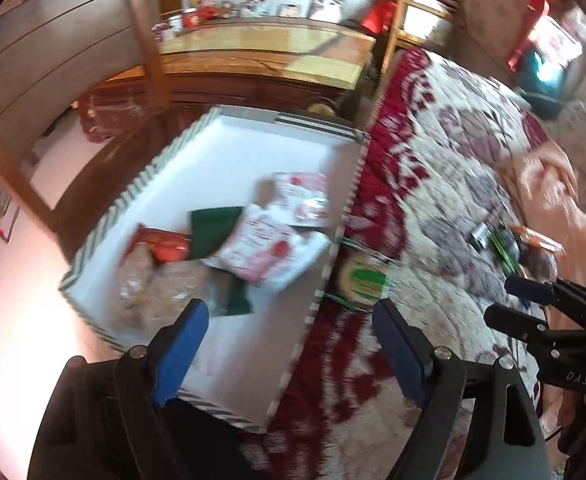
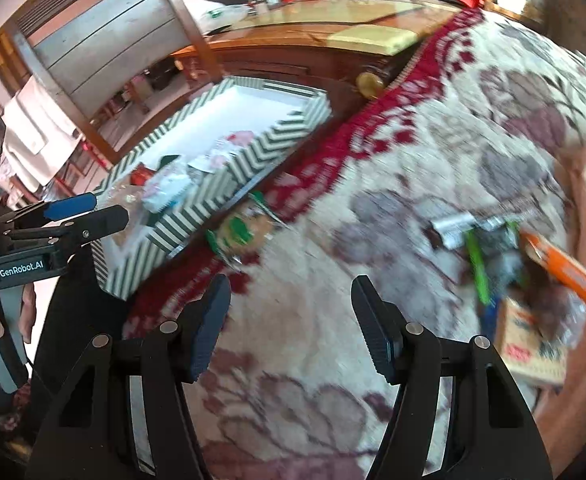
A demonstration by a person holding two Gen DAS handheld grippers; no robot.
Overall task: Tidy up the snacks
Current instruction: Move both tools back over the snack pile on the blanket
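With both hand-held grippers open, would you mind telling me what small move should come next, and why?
Probably the right hand-held gripper should drop toward the green-labelled snack pack lying on the quilt just outside the striped box. It holds nothing, that pack is the loose snack nearest the box, and other packets already lie inside. The left hand-held gripper is also open and empty.
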